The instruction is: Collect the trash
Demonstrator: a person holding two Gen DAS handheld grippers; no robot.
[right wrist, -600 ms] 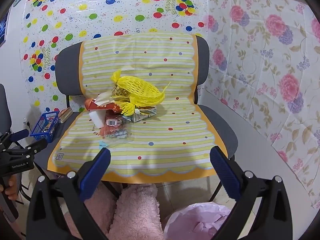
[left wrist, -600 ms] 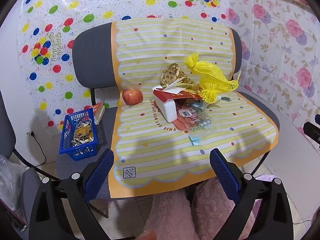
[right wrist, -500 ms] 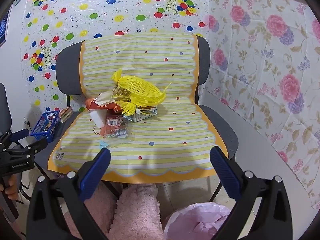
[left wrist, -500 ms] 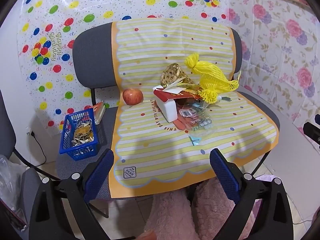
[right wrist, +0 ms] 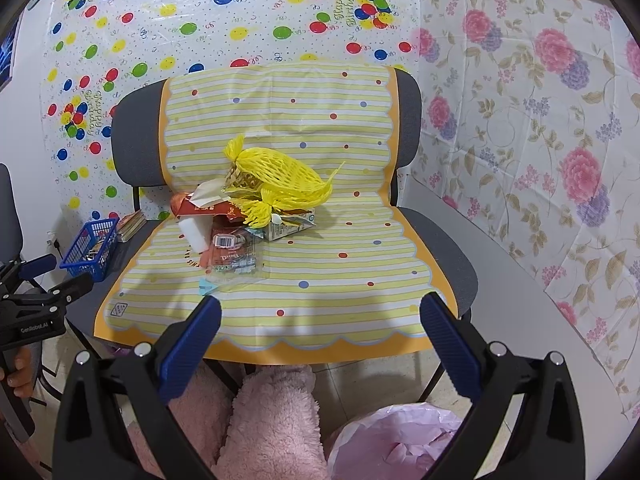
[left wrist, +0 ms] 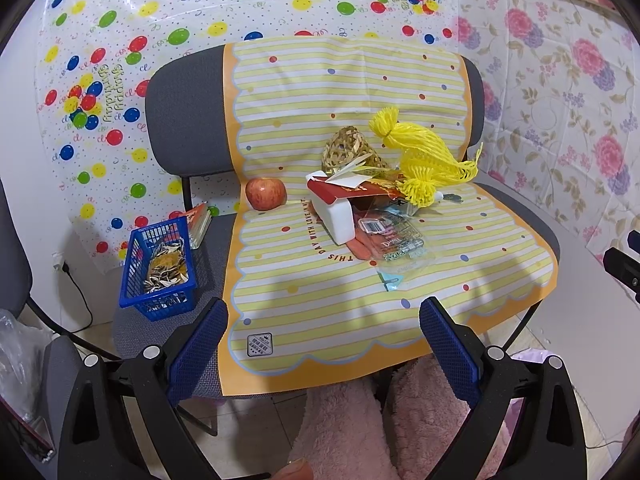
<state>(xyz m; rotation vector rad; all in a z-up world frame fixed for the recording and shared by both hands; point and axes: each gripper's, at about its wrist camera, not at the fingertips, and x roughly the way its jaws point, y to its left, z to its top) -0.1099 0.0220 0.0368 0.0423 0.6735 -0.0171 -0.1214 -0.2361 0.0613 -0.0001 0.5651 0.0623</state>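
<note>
Nothing has moved since the last pics; both your claws hang where they were, in front of the seat. Your left gripper (left wrist: 323, 322) is spread wide w/ nothing in it, and your right gripper (right wrist: 320, 320) is spread wide too, empty. Trash pile (right wrist: 256, 204) sits mid-seat on the yellow striped mat (right wrist: 340, 272): yellow net (left wrist: 424, 160), red box (left wrist: 344, 194), clear wrapper (left wrist: 394, 240). Apple (left wrist: 265, 194) is just left of it. Pink bag (right wrist: 396, 444) sits low by your right claw.
</note>
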